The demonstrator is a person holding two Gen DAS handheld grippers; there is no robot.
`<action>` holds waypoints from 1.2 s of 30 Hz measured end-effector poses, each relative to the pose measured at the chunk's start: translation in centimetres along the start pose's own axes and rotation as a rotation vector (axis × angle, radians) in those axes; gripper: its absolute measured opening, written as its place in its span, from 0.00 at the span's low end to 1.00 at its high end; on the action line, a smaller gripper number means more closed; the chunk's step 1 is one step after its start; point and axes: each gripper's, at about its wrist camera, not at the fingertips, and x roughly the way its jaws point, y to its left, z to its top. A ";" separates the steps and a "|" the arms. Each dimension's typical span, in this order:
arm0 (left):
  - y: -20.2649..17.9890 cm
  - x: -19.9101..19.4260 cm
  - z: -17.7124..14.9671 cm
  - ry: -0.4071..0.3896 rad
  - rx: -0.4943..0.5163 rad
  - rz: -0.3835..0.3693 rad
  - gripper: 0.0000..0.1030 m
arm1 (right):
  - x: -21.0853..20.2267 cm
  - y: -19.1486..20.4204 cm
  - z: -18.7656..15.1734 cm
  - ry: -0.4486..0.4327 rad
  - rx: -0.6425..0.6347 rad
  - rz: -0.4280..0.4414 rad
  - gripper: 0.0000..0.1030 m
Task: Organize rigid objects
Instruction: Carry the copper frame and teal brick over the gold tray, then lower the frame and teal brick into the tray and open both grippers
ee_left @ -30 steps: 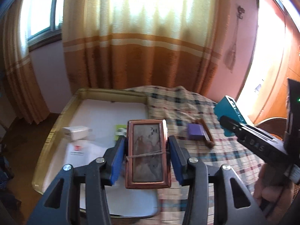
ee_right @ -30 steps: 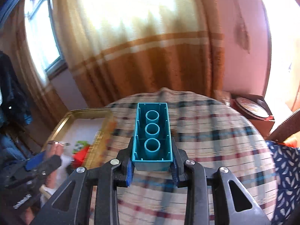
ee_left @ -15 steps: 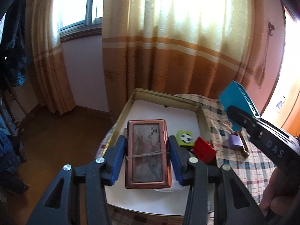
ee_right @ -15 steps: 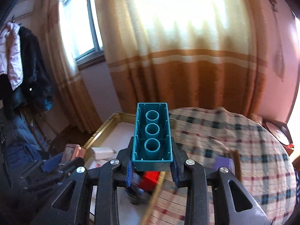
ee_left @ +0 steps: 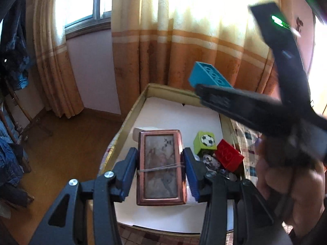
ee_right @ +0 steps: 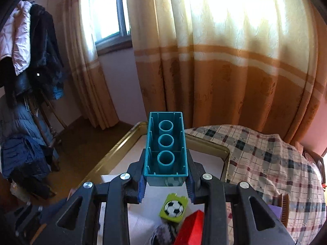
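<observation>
My left gripper [ee_left: 160, 170] is shut on a copper-framed picture box [ee_left: 161, 167] with a rubber band round it, held above the near end of a gold-rimmed white tray [ee_left: 132, 110]. My right gripper [ee_right: 165, 180] is shut on a teal building brick [ee_right: 166, 147], hollow underside facing the camera, above the same tray [ee_right: 114, 153]. In the left wrist view the right gripper [ee_left: 206, 90] crosses the upper right with the teal brick [ee_left: 208, 76] over the tray's far end. A green football cube [ee_left: 205, 140] [ee_right: 174, 206] and a red brick [ee_left: 229, 155] [ee_right: 192, 228] lie in the tray.
A white block [ee_left: 136, 131] lies in the tray behind the box. The tray rests on a checked tablecloth [ee_right: 265, 159], where a purple block [ee_right: 274, 211] sits by a wooden piece. Curtains [ee_right: 224, 61] hang behind; coats [ee_right: 32, 61] hang at left. A hand [ee_left: 286, 185] holds the right gripper.
Both grippers have swung left from over the tablecloth to over the tray, each keeping its object. The right gripper with the teal brick now sits higher and closer in the left wrist view.
</observation>
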 end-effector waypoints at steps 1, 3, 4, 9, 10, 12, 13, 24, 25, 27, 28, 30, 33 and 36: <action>-0.2 0.3 0.0 0.007 0.004 -0.002 0.44 | 0.6 -0.1 0.1 0.013 -0.005 -0.003 0.33; -0.7 0.8 -0.2 0.018 0.010 0.003 0.44 | 1.7 -0.2 0.2 0.042 -0.017 -0.009 0.33; -0.9 1.0 -0.2 0.024 0.011 0.006 0.44 | 2.1 -0.1 0.1 0.054 -0.020 -0.013 0.33; -1.7 2.0 -0.8 0.040 0.038 0.028 0.44 | 3.7 -0.4 -0.1 0.106 -0.024 0.002 0.33; -1.7 2.1 -0.8 0.039 0.043 0.034 0.44 | 4.0 -0.4 -0.1 0.115 -0.027 0.001 0.33; -1.7 2.5 -1.0 0.057 0.038 0.031 0.44 | 4.7 -0.5 -0.4 0.145 -0.035 -0.002 0.33; -1.7 2.8 -1.2 0.070 0.034 0.027 0.44 | 5.0 -0.6 -0.6 0.156 -0.038 0.007 0.33; -3.4 1.6 -1.9 0.032 0.128 0.097 0.99 | 3.7 -1.4 -1.2 0.141 -0.010 0.074 0.76; -3.4 1.4 -1.9 0.020 0.132 0.095 0.99 | 3.1 -1.7 -1.1 0.122 0.011 0.078 0.76; -3.7 0.8 -1.8 0.006 0.145 0.082 1.00 | 1.5 -2.6 -1.0 0.067 0.056 0.054 0.76; -3.8 0.6 -1.8 0.005 0.150 0.085 1.00 | 0.7 -3.0 -1.1 0.041 0.067 0.031 0.76; -4.0 0.4 -2.0 0.004 0.149 0.092 1.00 | -0.8 -3.5 -1.4 -0.003 0.082 -0.019 0.76; -4.1 0.0 -2.2 0.003 0.133 0.070 1.00 | -3.3 -4.8 -2.3 -0.072 0.133 -0.081 0.76; -4.4 -0.4 -2.5 -0.006 0.136 0.056 1.00 | -5.7 -6.2 -3.6 -0.131 0.184 -0.155 0.76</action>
